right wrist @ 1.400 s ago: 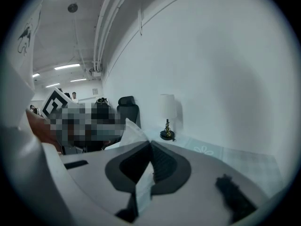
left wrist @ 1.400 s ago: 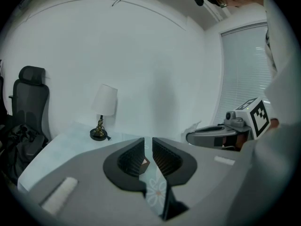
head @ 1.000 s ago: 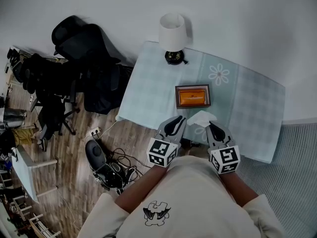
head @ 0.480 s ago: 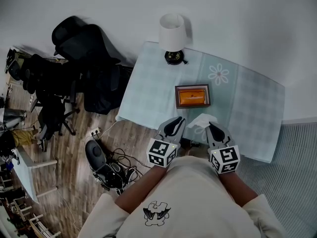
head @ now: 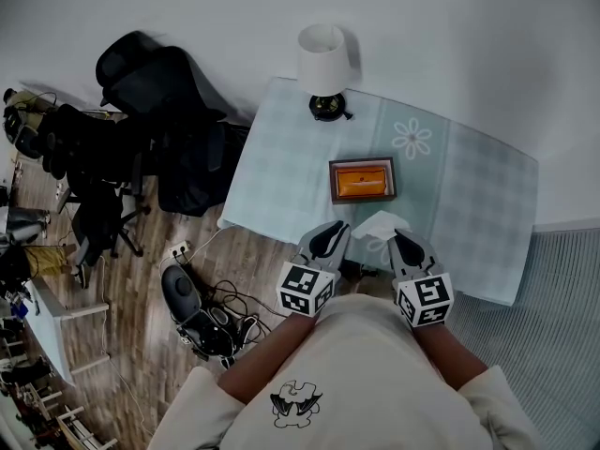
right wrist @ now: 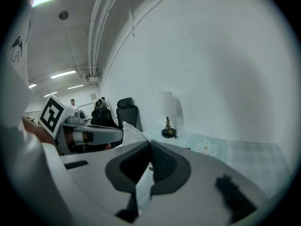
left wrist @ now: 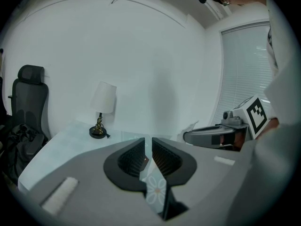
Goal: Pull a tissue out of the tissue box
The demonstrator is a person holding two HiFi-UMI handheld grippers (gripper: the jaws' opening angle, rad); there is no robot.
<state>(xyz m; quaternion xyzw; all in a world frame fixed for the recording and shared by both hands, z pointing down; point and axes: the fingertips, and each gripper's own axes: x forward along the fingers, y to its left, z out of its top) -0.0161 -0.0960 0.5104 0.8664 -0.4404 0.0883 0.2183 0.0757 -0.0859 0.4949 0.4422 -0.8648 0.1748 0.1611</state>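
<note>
One tissue (head: 377, 222) partly hidden in right tongs (head: 396, 237).

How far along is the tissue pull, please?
Done: the tissue is clear of the tissue box. In hand: the right gripper has its jaws shut on it, near the front edge of the table. Remaining: seemingly nothing but releasing it.
</note>
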